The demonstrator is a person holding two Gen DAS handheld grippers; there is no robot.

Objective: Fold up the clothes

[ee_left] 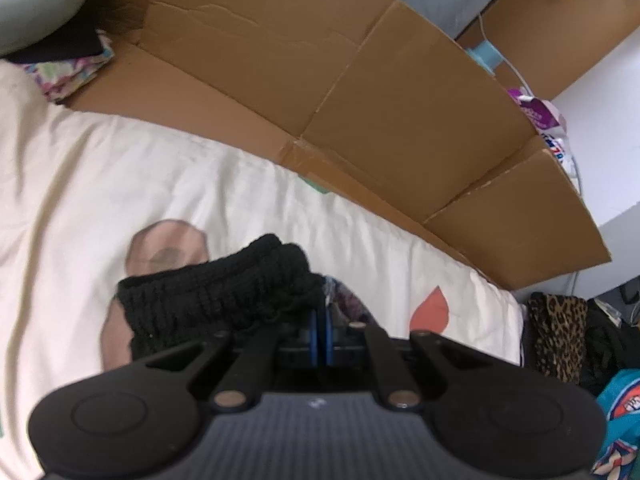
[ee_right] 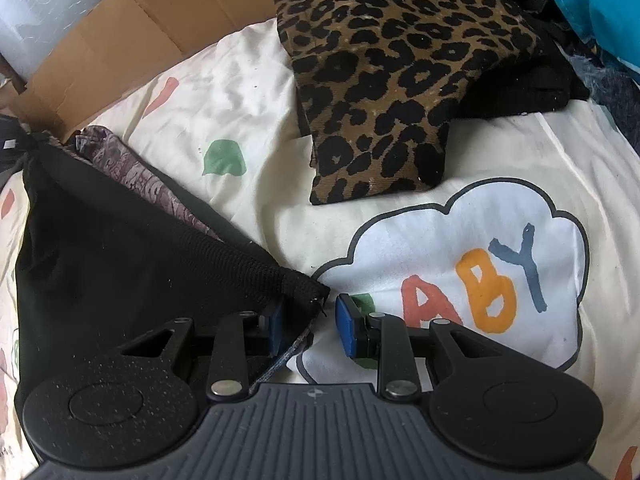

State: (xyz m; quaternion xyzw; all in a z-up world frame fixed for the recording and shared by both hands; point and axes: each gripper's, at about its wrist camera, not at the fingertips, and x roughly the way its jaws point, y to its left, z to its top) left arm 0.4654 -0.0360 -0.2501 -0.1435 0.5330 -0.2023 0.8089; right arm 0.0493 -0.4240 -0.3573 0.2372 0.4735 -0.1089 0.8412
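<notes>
A black knit garment (ee_left: pixel 208 300) with a patterned purple lining (ee_right: pixel 132 176) lies on the cream bedsheet (ee_left: pixel 120 168). In the left wrist view its ribbed edge is bunched and lifted at my left gripper (ee_left: pixel 320 334), whose blue pads (ee_left: pixel 329 332) are pressed together on the fabric. In the right wrist view the garment spreads as a dark triangle (ee_right: pixel 100 272) toward the left. Its near corner (ee_right: pixel 308 286) lies over the left pad (ee_right: pixel 276 326) of my right gripper (ee_right: pixel 310 326), which stands open with a clear gap to the other pad.
A flattened cardboard box (ee_left: pixel 360 100) stands along the far side of the bed. A folded leopard-print piece (ee_right: pixel 392 80) and dark clothes (ee_right: pixel 532 84) lie beyond the right gripper. The sheet carries a printed cloud with letters (ee_right: pixel 480 272). More clothes (ee_left: pixel 560 332) pile at the bed's right end.
</notes>
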